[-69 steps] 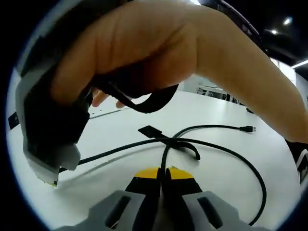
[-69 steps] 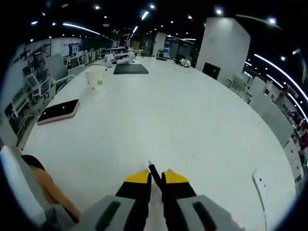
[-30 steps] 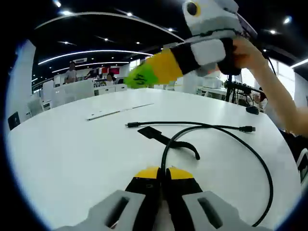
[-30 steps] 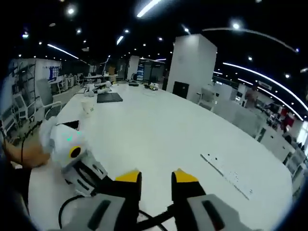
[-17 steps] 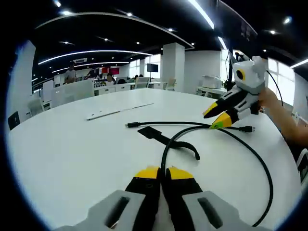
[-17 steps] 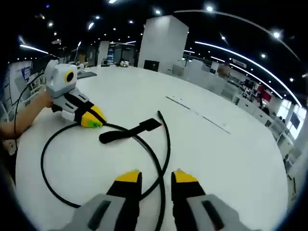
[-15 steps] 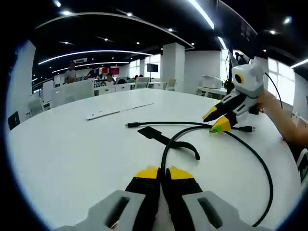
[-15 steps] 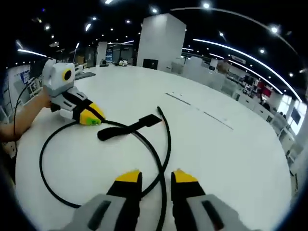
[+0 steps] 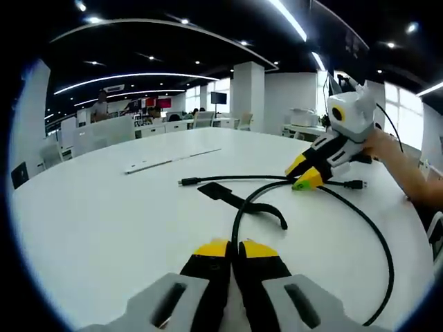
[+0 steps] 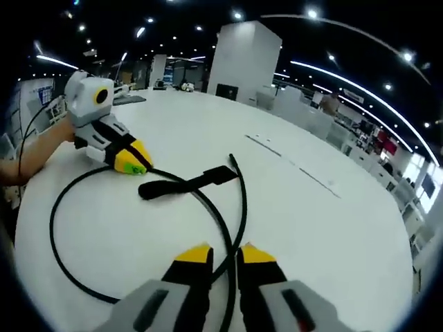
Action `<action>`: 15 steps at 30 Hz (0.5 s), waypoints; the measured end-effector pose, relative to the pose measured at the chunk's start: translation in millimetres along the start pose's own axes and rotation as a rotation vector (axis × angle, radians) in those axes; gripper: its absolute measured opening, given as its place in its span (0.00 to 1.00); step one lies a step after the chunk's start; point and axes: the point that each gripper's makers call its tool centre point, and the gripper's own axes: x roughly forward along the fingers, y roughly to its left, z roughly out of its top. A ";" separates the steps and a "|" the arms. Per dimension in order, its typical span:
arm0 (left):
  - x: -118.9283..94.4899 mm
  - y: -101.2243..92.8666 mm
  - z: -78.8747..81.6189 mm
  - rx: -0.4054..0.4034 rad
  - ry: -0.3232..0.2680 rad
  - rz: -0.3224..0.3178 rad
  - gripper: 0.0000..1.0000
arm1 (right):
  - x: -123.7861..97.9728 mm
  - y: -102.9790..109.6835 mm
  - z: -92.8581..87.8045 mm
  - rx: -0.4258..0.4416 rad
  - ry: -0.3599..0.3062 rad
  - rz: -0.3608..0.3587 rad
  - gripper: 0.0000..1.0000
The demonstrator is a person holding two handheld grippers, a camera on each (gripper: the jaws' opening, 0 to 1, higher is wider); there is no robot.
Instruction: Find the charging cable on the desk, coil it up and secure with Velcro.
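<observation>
A black charging cable (image 9: 377,242) lies in a wide loop on the white table (image 9: 104,221), one plug (image 9: 356,185) at the far right. Its black Velcro strap (image 9: 232,197) lies flat inside the loop. My left gripper (image 9: 234,249) is shut on the cable near the table's front edge. The right gripper (image 9: 303,176), held by a hand, has its yellow tips down on the far strand. In the right gripper view, the cable (image 10: 243,200) runs between the jaws of my right gripper (image 10: 225,256), which are closed in on it. The left gripper (image 10: 135,164) and the strap (image 10: 183,183) lie beyond.
A thin slot strip (image 9: 173,159) crosses the table behind the cable, and the strip (image 10: 297,166) shows again at the right. A person's forearm (image 10: 31,155) reaches in from the left. Office desks and chairs stand beyond the table's edge.
The right gripper's jaws have narrowed onto the cable. In the left gripper view it has shifted slightly left and down to the far strand. The left gripper has kept its hold.
</observation>
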 end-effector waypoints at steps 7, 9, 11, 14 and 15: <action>-0.9 0.1 -0.6 0.001 0.000 0.000 0.06 | 1.3 -0.2 1.1 -0.011 0.007 0.021 0.15; -1.2 0.1 -0.6 0.002 0.000 0.000 0.06 | 1.0 -0.6 1.9 -0.016 0.008 0.026 0.13; -1.5 0.1 -0.6 0.005 0.000 -0.002 0.06 | 2.8 5.2 7.0 -0.027 -0.011 0.064 0.12; -1.9 0.3 -0.6 0.004 -0.002 -0.003 0.06 | 9.4 12.1 13.7 -0.068 -0.023 0.099 0.11; -2.1 0.3 -0.6 0.002 -0.003 -0.004 0.06 | 10.4 12.0 15.7 -0.072 -0.026 0.100 0.11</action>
